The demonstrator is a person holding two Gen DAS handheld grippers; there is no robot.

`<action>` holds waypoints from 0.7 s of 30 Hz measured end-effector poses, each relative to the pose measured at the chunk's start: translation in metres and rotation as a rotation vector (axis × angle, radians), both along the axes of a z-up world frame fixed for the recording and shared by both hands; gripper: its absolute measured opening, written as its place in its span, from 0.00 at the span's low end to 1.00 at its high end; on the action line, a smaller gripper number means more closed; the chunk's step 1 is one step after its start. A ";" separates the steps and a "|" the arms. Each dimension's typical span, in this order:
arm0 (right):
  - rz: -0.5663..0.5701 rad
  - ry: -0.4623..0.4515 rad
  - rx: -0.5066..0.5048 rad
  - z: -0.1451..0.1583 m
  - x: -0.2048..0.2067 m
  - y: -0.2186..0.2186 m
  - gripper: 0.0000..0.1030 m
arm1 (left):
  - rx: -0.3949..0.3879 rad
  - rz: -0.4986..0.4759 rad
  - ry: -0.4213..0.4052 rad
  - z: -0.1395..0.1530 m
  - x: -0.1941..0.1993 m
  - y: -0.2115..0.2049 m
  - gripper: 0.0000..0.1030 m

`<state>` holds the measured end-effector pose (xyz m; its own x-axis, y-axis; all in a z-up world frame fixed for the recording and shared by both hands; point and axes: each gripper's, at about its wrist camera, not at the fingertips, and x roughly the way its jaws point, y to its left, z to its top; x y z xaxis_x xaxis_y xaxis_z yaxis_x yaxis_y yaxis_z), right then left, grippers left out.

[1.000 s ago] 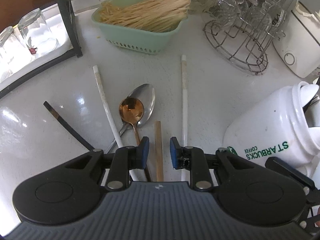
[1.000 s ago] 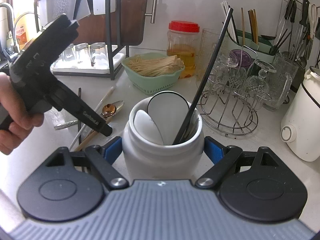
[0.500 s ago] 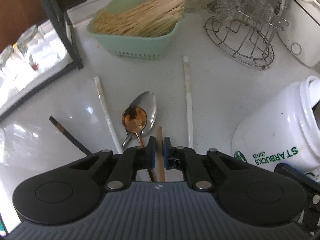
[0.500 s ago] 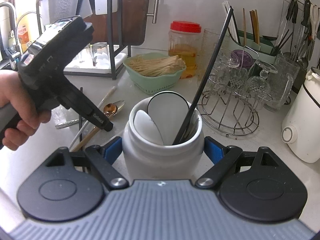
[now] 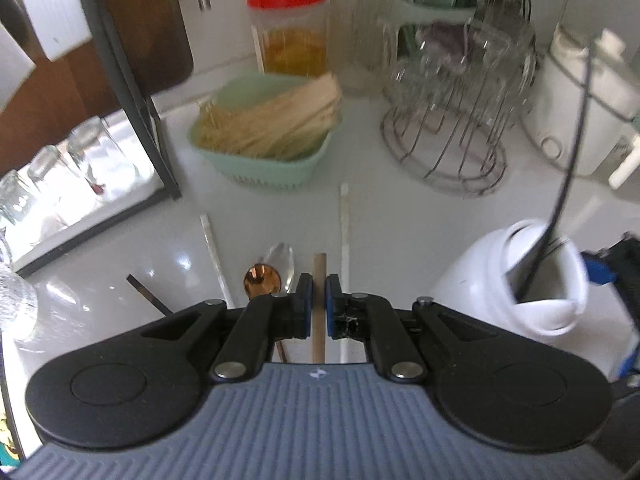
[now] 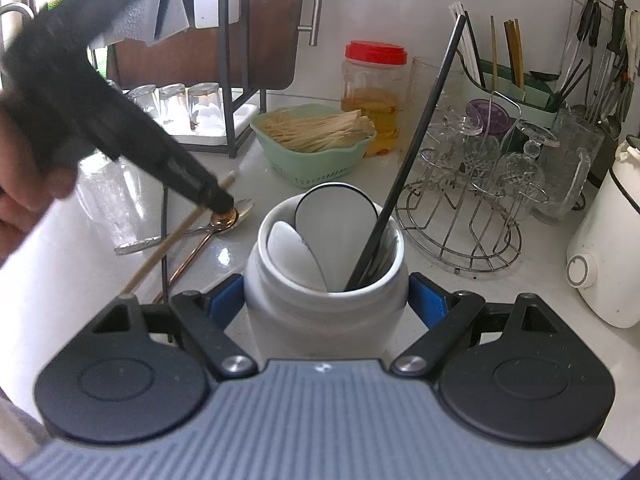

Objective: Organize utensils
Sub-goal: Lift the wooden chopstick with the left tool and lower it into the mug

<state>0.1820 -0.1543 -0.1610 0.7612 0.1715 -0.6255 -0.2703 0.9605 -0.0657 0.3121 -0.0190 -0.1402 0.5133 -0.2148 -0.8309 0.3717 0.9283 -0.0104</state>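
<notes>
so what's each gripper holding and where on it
The left gripper is shut on the wooden chopstick, near one end. The right gripper clamps the white jar by its sides, below the rim.

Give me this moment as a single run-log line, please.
left gripper: shut on wooden chopstick | right gripper: shut on white jar | jar holds: black chopstick | on counter: spoons

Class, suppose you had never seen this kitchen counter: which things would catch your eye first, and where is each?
The white jar sits front and centre, clamped by the right gripper, a black chopstick slanting from it. To its left, the left gripper pinches a wooden chopstick above two spoons.
</notes>
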 end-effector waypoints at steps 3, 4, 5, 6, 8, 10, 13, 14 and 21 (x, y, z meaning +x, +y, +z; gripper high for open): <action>-0.002 0.004 -0.003 0.000 0.000 0.001 0.87 | -0.029 0.015 -0.027 0.017 -0.011 0.002 0.08; -0.003 0.006 -0.002 0.000 0.001 0.001 0.87 | -0.038 0.019 -0.036 0.023 -0.015 0.003 0.08; -0.005 0.007 -0.002 0.001 0.001 0.001 0.87 | -0.045 0.023 -0.044 0.029 -0.018 0.004 0.08; -0.006 0.009 -0.003 0.001 0.001 0.001 0.87 | -0.053 0.028 -0.053 0.035 -0.022 0.005 0.08; -0.006 0.011 -0.004 0.001 0.002 0.001 0.87 | -0.072 0.039 -0.069 0.046 -0.028 0.007 0.08; -0.005 0.013 -0.004 0.001 0.002 0.001 0.87 | -0.093 0.051 -0.083 0.058 -0.034 0.010 0.08; 0.000 0.015 -0.005 0.001 0.000 0.002 0.87 | -0.116 0.067 -0.109 0.074 -0.044 0.014 0.08; 0.004 0.015 -0.005 0.001 0.000 0.002 0.87 | -0.128 0.069 -0.114 0.078 -0.047 0.016 0.08; 0.025 0.029 -0.003 0.002 -0.004 0.003 0.87 | -0.166 0.090 -0.149 0.101 -0.070 0.019 0.08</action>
